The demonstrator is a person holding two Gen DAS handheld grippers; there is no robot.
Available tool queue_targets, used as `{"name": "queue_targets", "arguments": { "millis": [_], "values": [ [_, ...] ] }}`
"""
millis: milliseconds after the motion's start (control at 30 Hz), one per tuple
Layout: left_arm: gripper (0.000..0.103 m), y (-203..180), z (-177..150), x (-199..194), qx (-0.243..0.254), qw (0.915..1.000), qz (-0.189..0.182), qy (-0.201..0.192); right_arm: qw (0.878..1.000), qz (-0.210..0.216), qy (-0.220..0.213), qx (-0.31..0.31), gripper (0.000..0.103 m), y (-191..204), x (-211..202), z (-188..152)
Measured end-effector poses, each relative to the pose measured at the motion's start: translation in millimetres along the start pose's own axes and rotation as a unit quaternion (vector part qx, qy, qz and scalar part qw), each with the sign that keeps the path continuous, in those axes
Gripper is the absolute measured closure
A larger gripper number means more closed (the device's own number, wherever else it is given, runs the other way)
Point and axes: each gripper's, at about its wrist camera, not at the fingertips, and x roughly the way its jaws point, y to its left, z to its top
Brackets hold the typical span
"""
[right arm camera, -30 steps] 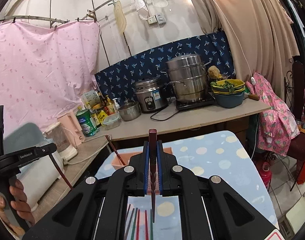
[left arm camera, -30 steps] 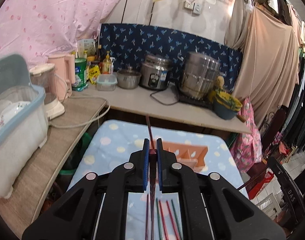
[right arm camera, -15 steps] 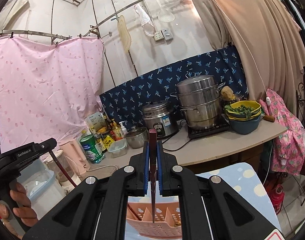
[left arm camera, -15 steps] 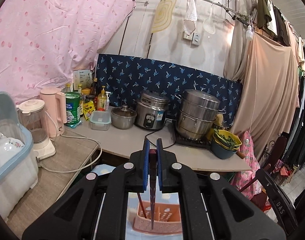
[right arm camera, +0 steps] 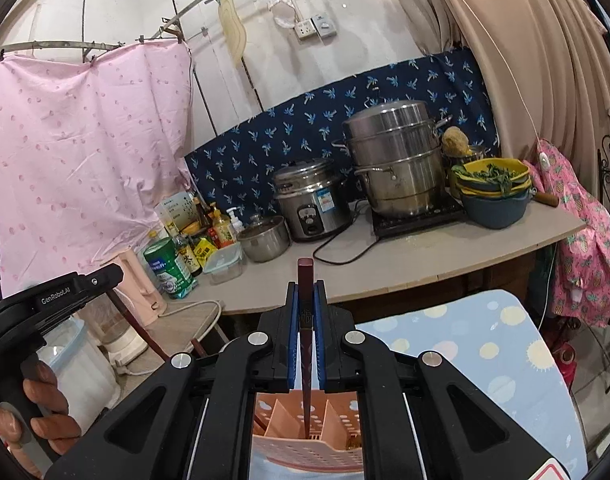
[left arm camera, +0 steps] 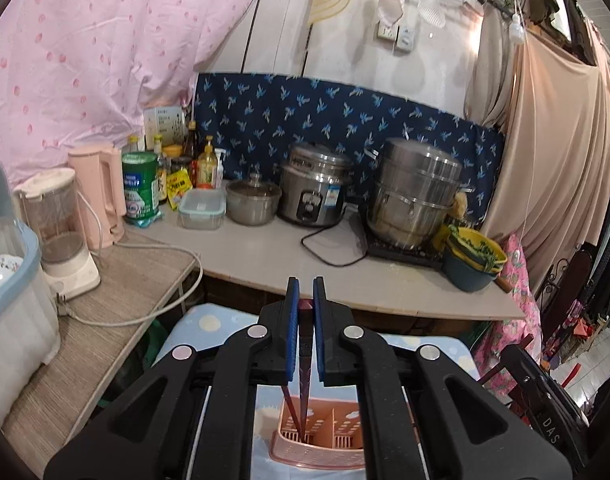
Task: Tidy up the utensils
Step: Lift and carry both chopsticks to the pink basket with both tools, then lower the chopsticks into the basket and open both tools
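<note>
My left gripper [left arm camera: 303, 300] is shut on a dark red chopstick [left arm camera: 304, 364] that hangs point down into the left compartment of a pink slotted utensil basket [left arm camera: 325, 454]. Another dark red chopstick [left arm camera: 289, 406] leans in that same compartment. My right gripper [right arm camera: 306, 300] is shut on a second dark red chopstick [right arm camera: 305, 344], upright, with its tip inside the middle compartment of the basket [right arm camera: 305, 448]. The left gripper and the hand holding it show at the left of the right wrist view [right arm camera: 45, 312].
The basket stands on a light blue dotted cloth [right arm camera: 485, 344]. Behind it runs a counter [left arm camera: 265, 256] with a rice cooker [left arm camera: 315, 190], a steel steamer pot [left arm camera: 413, 196], bowls [left arm camera: 473, 264], bottles and a blender [left arm camera: 61, 232]. A dish bin [left arm camera: 9, 280] stands at the left.
Both grippers have tipped up from the cloth, where several chopsticks lay, and come over the basket. Each chopstick's tip has gone down into a compartment.
</note>
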Motion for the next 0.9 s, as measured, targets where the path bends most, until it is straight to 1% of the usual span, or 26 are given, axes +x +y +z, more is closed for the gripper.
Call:
{"name": "queue_targets", "arguments": {
  "millis": [167, 300, 333, 367, 400, 433, 467, 600, 700, 767, 900],
  "values": [
    [0.096, 4.8, -18.1, 16.2, -0.002, 0.9996, 0.004, 0.028, 1.0, -0.006, 0.018, 0.002, 0.096, -6.2, 10.1, -13.8],
    [0.095, 6.6, -27.1, 18.3, -0.003, 0.9995, 0.005, 0.031, 1.0, -0.007, 0.018, 0.0, 0.094, -7.3, 8.3, -17.7],
    [0.09, 7.1, -28.3, 18.9, -0.002, 0.9995, 0.006, 0.032, 1.0, -0.007, 0.018, 0.001, 0.094, -7.7, 7.3, -17.5],
    [0.078, 7.1, -29.9, 18.3, 0.0, 0.9994, 0.008, 0.033, 1.0, -0.008, 0.017, 0.001, 0.092, -8.0, 6.0, -17.1],
    [0.071, 7.5, -31.3, 16.5, 0.001, 0.9994, 0.01, 0.032, 1.0, -0.007, 0.017, 0.003, 0.091, -8.3, 4.6, -17.0],
    [0.06, 8.3, -32.6, 14.2, 0.001, 0.9995, 0.012, 0.029, 1.0, -0.006, 0.016, 0.004, 0.091, -8.4, 2.5, -17.0],
    [0.058, 9.1, -34.7, 11.6, 0.001, 0.9996, 0.014, 0.025, 1.0, -0.007, 0.015, 0.003, 0.09, -8.2, 0.2, -17.3],
    [0.056, 9.0, -39.5, 2.4, 0.01, 0.9995, 0.014, 0.027, 1.0, -0.006, 0.012, 0.0, 0.081, -6.3, -10.9, -20.0],
    [0.056, 9.2, -45.2, -5.5, 0.016, 0.9993, 0.013, 0.032, 1.0, -0.005, 0.011, -0.005, 0.077, -3.1, -21.3, -23.8],
    [0.052, 9.2, -50.3, -11.0, 0.021, 0.9991, 0.015, 0.035, 1.0, -0.003, 0.011, -0.007, 0.076, -1.5, -29.6, -28.4],
    [0.052, 8.2, -64.7, -22.6, 0.033, 0.9983, 0.02, 0.044, 1.0, 0.0, 0.012, -0.011, 0.074, 1.5, -45.1, -38.5]
  ]
}}
